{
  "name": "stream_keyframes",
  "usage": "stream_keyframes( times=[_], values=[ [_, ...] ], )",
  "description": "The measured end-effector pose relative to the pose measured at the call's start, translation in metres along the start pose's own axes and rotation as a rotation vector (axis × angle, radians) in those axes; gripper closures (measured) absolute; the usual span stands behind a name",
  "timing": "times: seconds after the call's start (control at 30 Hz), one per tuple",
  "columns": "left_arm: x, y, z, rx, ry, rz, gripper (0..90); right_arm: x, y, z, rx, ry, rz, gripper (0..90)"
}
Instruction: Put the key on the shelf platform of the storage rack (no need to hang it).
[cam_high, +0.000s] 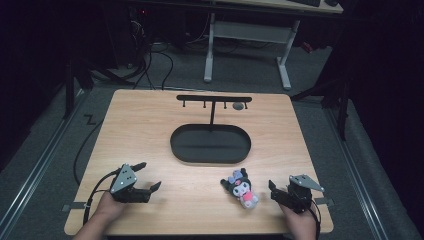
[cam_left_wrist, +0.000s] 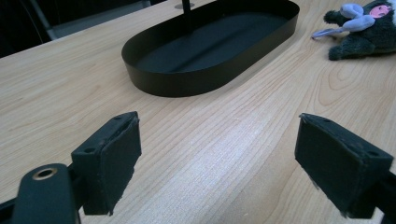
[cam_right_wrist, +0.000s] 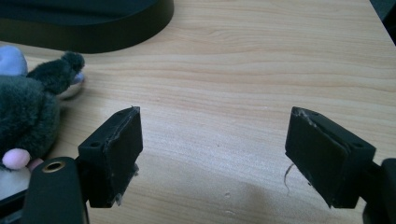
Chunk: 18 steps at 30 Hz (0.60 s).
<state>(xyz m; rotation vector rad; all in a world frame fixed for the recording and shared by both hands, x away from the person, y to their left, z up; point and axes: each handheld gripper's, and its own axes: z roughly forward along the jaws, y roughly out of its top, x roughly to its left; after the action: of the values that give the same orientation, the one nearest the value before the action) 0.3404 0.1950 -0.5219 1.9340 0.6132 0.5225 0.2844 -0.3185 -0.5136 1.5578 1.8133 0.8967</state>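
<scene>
A small black plush toy (cam_high: 241, 187) with a pink face and pink body lies on the wooden table (cam_high: 150, 130), near the front right. In the right gripper view the plush toy (cam_right_wrist: 28, 116) sits just left of my right gripper (cam_right_wrist: 212, 135), whose jaws stand wide apart over bare wood. From above, the right gripper (cam_high: 279, 192) rests a little to the toy's right, apart from it. My left gripper (cam_high: 150, 175) is at the front left, open and holding nothing. In its own view the left gripper (cam_left_wrist: 217, 135) faces the black oval tray (cam_left_wrist: 187, 84) and the plush toy (cam_left_wrist: 359, 28).
The oval tray (cam_high: 210, 157) lies mid-table with a black T-shaped hook rack (cam_high: 214, 100) rising from its far side. A small grey thing (cam_high: 238, 106) hangs under the rack's right end. A white desk frame (cam_high: 285, 65) stands on the floor beyond the table.
</scene>
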Motion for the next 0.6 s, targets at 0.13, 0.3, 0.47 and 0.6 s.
stream_keyframes(
  times=[0.13, 0.3, 0.47, 0.6],
  values=[
    [0.0001, 0.0000, -0.0001, 0.000, -0.001, 0.000, 15.4, -0.0002, 0.0007, -0.0012, 0.011, -0.003, -0.004, 18.9],
    [0.0003, 0.0000, -0.0001, -0.002, -0.001, -0.001, 15.4, -0.0005, 0.0011, -0.0014, 0.031, -0.004, -0.003, 18.9],
    [0.0003, 0.0000, -0.0003, 0.000, -0.003, 0.000, 15.4, -0.0005, 0.0027, -0.0007, 0.055, -0.006, -0.014, 18.8],
    [0.0005, -0.0007, -0.0011, 0.003, 0.010, -0.011, 15.4, -0.0014, 0.0030, 0.0019, 0.058, -0.002, -0.012, 18.9]
  ],
)
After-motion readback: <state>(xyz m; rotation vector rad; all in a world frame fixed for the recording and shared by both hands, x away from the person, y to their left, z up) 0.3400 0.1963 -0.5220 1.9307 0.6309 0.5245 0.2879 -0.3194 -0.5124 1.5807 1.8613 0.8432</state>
